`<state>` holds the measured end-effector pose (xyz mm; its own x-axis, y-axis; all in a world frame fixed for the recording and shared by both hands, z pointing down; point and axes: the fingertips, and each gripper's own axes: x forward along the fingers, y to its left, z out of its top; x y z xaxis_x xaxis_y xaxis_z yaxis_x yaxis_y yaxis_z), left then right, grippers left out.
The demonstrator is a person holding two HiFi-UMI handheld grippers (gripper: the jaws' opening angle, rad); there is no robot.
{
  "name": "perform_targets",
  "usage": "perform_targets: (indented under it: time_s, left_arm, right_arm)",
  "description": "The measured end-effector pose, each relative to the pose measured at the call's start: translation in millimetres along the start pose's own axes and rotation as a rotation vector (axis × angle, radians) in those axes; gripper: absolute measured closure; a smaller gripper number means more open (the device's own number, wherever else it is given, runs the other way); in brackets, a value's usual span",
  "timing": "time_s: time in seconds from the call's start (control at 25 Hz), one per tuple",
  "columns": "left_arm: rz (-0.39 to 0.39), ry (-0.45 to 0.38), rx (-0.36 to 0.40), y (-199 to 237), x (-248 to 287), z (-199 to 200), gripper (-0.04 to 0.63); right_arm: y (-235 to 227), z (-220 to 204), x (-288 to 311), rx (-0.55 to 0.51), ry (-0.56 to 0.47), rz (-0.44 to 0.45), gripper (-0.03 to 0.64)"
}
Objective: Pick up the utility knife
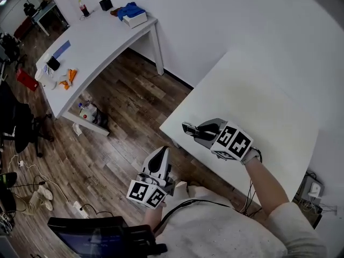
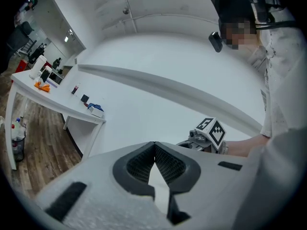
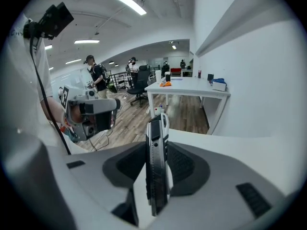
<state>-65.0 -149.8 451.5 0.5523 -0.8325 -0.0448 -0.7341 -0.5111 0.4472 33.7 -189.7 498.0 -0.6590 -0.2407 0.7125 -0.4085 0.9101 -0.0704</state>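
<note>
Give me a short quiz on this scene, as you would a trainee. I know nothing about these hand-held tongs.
1. What do the right tongs hold?
2. True or false: the left tongs are clamped on something.
3. Where does the blue thing lie? A in a basket; B on the far white table; C on a shelf.

Key
1. The utility knife, gripped edge-on between the pads.
2. False: they are shut with nothing between them.
3. B.
</note>
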Motion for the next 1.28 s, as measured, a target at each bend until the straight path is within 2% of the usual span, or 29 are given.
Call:
perform_targets:
  time_s: [0.16, 0.36, 0.72, 1.0, 1.28]
  left_arm:
    - [-0.027, 0.005, 0.002, -15, 5, 9, 0.588]
    - [-0.064, 0.023, 0.009, -32, 8, 12, 0.588]
    - [-0.086, 0.017, 0.047, -42, 10, 26, 0.588]
    - [-0.104, 0.012, 0.072, -46, 5, 26, 0.588]
    - [-0.084, 0.001, 0.07, -45, -7, 28, 0.588]
  right_arm:
    - [0, 16, -29, 0.105, -0.13, -0.039, 0.477]
    - [10, 24, -60, 0.257, -0.287, -0.039, 0.477]
    - [17, 22, -100, 0.397, -0.496, -0.109, 0.479]
    - [24, 25, -107, 0.431, -0.565, -0.115, 0.477]
    - [33, 27, -109, 0.429, -0.586, -0.107, 0.477]
